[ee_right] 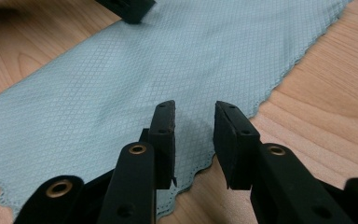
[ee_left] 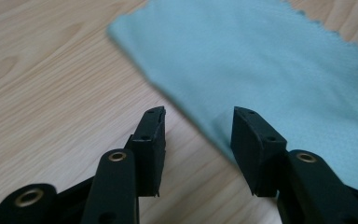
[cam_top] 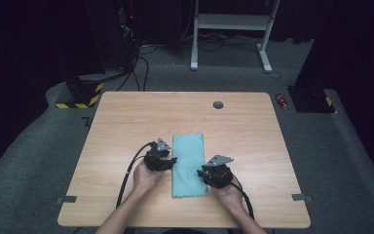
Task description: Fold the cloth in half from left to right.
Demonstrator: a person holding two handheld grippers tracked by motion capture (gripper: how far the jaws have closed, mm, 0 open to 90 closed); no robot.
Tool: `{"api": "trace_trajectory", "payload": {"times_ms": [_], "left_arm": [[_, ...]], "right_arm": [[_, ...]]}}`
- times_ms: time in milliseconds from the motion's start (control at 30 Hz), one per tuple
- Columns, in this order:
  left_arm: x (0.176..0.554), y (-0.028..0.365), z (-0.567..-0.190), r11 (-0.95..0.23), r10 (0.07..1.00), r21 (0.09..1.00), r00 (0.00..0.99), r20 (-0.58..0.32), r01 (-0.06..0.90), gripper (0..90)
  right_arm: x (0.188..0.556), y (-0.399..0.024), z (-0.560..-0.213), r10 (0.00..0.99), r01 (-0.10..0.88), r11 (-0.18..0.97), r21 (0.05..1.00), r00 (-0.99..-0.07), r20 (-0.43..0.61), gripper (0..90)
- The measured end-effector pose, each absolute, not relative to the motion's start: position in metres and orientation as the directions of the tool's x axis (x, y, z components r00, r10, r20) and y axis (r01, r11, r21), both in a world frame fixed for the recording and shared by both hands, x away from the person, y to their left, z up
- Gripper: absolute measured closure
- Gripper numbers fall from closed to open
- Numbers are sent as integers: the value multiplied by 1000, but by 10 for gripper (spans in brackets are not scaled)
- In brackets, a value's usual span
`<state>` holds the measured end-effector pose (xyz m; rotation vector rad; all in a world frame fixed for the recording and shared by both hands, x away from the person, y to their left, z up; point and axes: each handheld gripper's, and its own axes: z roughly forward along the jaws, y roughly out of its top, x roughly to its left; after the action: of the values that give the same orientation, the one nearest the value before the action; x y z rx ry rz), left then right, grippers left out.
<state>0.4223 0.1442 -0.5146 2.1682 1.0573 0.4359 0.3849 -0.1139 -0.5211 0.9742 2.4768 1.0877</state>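
Teal cloth [cam_top: 189, 165] flat on table [cam_top: 126, 122], folded into strip. Left gripper [ee_left: 196, 122] at its left edge, right gripper [ee_right: 194, 116] at right edge, both released, nothing pinched. Tip: pinch matching edges, lift evenly.

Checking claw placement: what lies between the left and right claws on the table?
The teal cloth lies flat between the left claw and right claw, seen in the high view.
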Motion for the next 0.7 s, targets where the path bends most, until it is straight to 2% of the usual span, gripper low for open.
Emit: {"api": "trace_trajectory", "payload": {"times_ms": [67,133,267,433,600,700], "left_arm": [[416,151,-512,-436,797,703,604,12,562,550],[406,155,-505,-376,791,740,610,-58,558,546],[388,140,-500,-394,749,750,658,-73,531,529],[373,118,-513,-489,722,712,692,6,504,523],[362,132,-517,-474,740,710,673,1,521,526],[352,143,-515,-429,750,727,660,-44,536,524]], "right_arm": [[385,-114,-521,671,470,495,731,-741,22,684],[385,-114,-521,673,472,494,730,-740,24,680],[383,-112,-521,676,468,498,730,-737,12,677],[384,-113,-521,673,470,496,731,-739,18,678],[384,-114,-521,673,474,497,727,-739,21,677],[383,-113,-520,674,476,494,727,-738,25,667]]}}
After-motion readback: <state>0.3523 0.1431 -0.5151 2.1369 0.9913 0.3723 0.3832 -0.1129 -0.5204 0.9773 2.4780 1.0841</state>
